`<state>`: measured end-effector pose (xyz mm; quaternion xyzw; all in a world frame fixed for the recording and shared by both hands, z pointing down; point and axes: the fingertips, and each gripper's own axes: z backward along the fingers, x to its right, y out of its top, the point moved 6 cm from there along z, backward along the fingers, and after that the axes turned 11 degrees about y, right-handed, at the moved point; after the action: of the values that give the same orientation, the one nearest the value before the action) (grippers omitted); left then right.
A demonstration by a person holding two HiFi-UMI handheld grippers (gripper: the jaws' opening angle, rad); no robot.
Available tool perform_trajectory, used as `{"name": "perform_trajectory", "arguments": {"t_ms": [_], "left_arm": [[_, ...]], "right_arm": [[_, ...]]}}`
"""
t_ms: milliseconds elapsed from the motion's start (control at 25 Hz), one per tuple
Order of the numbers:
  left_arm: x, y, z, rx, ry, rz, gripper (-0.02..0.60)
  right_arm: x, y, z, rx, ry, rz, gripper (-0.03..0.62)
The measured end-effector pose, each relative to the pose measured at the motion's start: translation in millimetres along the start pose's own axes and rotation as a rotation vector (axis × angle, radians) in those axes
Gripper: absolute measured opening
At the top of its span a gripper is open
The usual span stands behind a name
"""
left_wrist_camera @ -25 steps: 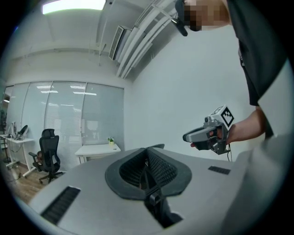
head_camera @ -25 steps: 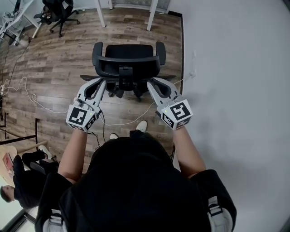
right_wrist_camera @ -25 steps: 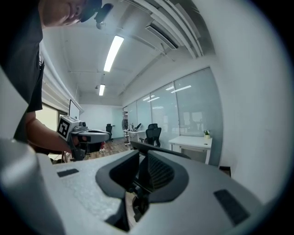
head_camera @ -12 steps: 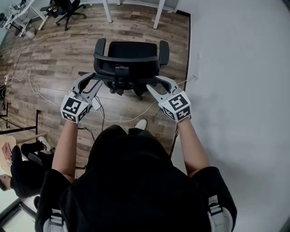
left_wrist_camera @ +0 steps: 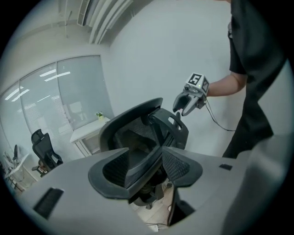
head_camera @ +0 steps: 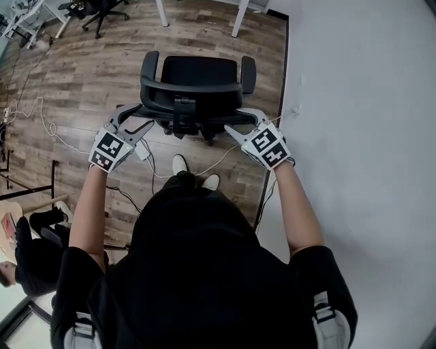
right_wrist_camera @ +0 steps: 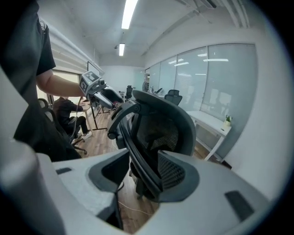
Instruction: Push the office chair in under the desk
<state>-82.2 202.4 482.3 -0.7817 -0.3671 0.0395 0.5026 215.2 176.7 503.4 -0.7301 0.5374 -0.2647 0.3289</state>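
Office chair point(head_camera: 194, 78) not yet pushed in; the desk point(head_camera: 238, 19) is just beyond the chair.
At the 2 ends of the chair's back rim, left gripper point(head_camera: 136, 121) and right gripper point(head_camera: 242, 123) have just been opening. Their jaws stand apart around the rim, so a push may slip off.

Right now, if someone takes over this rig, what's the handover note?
Left gripper: open, jaws have just been opening; left edge of the chair back sits between them, not clamped.
Right gripper: open, jaws have just been opening; right edge of the back between them, not clamped.
Chair: on the wood floor, short of the desk.
Done: both grippers set at the back.
Left: probably close or brace on the back, then push the chair under.
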Motion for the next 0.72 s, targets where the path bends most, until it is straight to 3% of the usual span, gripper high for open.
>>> {"name": "perform_trajectory", "arguments": {"t_ms": [320,720], "left_arm": [[-10,-34,-24,-0.163,-0.114,-0.193,0.238],[-15,-51,-42,-0.294,-0.237,-0.408,0.242]], "right_arm": [[7,-9,-18,-0.170,0.047,0.044,0.189],[15,-16,-29,-0.359,0.081,0.139,0.199]]}}
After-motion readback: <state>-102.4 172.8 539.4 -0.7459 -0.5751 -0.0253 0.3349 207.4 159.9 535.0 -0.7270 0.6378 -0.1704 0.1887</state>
